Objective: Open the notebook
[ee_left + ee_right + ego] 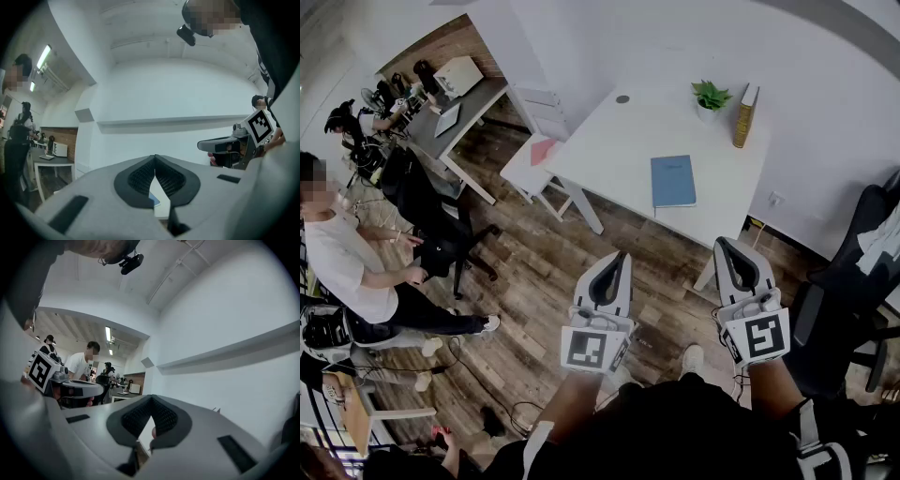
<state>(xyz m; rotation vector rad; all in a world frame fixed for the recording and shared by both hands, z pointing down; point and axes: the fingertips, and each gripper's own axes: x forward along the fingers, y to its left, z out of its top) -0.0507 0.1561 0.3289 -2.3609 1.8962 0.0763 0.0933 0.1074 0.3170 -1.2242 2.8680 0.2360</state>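
Note:
The blue notebook [673,180] lies closed and flat on the white table [619,141], towards its near edge. Both grippers hang in the air in front of the table, short of its edge and well apart from the notebook. My left gripper [622,255] is shut, with nothing between its jaws; in the left gripper view a sliver of the notebook [154,200] shows through the gap under the joined tips [154,157]. My right gripper [722,242] points at the table's near right corner. Its jaws meet at the tip [151,398] and hold nothing.
A small potted plant [710,95] and an upright yellow book [745,114] stand at the table's far right. A black office chair [853,309] is to the right. A seated person [356,272] and another black chair [441,234] are on the left, over the wooden floor.

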